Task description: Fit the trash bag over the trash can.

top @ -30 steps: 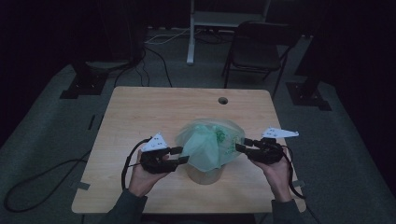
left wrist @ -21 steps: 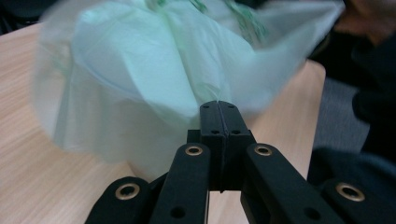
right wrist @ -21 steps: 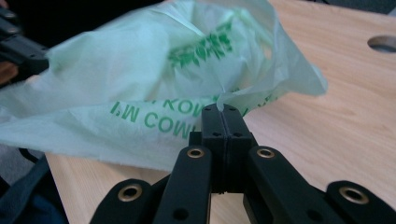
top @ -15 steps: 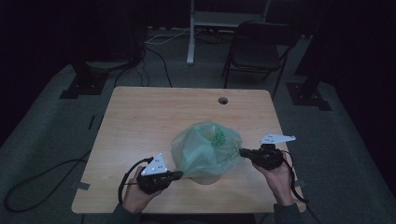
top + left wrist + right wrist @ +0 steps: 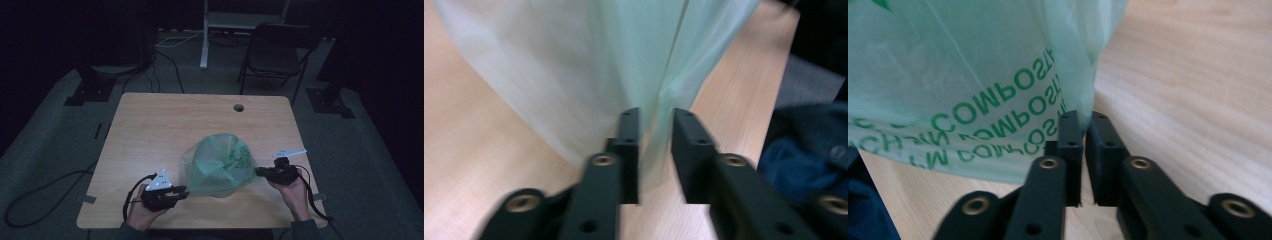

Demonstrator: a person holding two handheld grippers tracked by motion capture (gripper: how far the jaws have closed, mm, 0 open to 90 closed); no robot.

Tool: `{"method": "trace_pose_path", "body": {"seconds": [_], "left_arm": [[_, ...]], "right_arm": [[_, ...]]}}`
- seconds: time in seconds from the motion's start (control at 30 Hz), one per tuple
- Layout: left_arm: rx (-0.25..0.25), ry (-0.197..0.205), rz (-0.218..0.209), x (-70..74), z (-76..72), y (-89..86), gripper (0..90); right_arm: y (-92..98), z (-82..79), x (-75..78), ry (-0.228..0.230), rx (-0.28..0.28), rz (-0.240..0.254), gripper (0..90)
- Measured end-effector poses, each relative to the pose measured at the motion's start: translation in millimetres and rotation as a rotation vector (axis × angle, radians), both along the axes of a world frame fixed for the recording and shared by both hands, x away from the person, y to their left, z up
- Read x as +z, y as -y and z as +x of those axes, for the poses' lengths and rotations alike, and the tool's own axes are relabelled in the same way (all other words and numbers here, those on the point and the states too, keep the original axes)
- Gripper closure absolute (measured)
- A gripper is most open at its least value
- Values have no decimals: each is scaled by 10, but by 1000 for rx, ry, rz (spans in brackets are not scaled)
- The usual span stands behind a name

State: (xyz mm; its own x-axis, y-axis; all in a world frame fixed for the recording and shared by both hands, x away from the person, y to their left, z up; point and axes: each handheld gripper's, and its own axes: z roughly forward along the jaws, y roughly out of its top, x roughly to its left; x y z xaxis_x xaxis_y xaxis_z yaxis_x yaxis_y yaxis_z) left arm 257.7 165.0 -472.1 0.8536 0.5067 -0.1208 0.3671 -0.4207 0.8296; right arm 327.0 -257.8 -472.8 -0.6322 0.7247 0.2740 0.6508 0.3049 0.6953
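Note:
A pale green see-through bag (image 5: 220, 165) with green print stands puffed up on the wooden table (image 5: 150, 130), near its front edge. My left gripper (image 5: 182, 192) lies at the bag's lower left. In the left gripper view its jaws (image 5: 656, 117) have just been opening, and a fold of the bag (image 5: 574, 65) hangs loose in the gap between them. My right gripper (image 5: 259, 171) sits at the bag's right side. Its jaws (image 5: 1083, 120) have just been opening too and stand a narrow slit apart, with the bag's edge (image 5: 973, 75) at their tips.
A round cable hole (image 5: 239, 107) is in the table's far side. A folding chair (image 5: 277, 47) and a white stand (image 5: 204, 35) are behind the table. Cables (image 5: 45, 192) trail on the floor at the left. Dark blue clothing (image 5: 804, 150) is close beyond the table's front edge.
Both hands have come down toward the tabletop and the bag has sunk with them, from a stretched sheet to a rounded dome. The left gripper has also shifted toward the front edge.

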Motion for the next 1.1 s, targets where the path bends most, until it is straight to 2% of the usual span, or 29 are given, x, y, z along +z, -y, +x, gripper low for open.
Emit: {"method": "trace_pose_path", "body": {"seconds": [0.1, 0.17, 0.27, 0.33, 0.37, 0.43, 0.6, 0.7, 0.77, 0.83, 0.9, 0.97, 1.1], "left_arm": [[21, 61, -25, 220, 44, -64, 628], [46, 90, -23, 331, 111, -61, 605], [81, 134, -9, 470, 271, 7, 587], [112, 144, 6, 507, 461, 72, 580], [112, 144, 6, 507, 461, 72, 580], [130, 145, 14, 494, 622, 132, 581], [176, 151, 63, 403, 867, 248, 595], [210, 142, 86, 324, 996, 293, 614], [213, 133, 103, 267, 1067, 333, 628], [219, 125, 109, 219, 1120, 373, 642], [220, 118, 115, 182, 1181, 420, 650], [233, 102, 134, 138, 1270, 471, 656], [296, 56, 155, 51, 1452, 486, 655]], "right_arm": [[19, 7, 87, 48, -10, 25, 719], [9, 29, 149, 76, -21, 36, 673], [-35, 92, 216, 115, -27, 40, 620], [-91, 163, 231, 120, -8, 39, 614], [-91, 163, 231, 120, -8, 39, 614], [-165, 236, 236, 125, 1, 25, 623], [-235, 352, 251, 119, -1, 22, 852], [-236, 470, 199, 82, -30, 10, 887], [-236, 541, 146, 54, -34, 26, 888], [-213, 552, 125, 45, -51, 53, 871], [-177, 522, 143, 57, -59, 87, 806], [-144, 477, 186, 72, -57, 100, 760], [-100, 398, 280, 107, -48, 114, 698]]}}
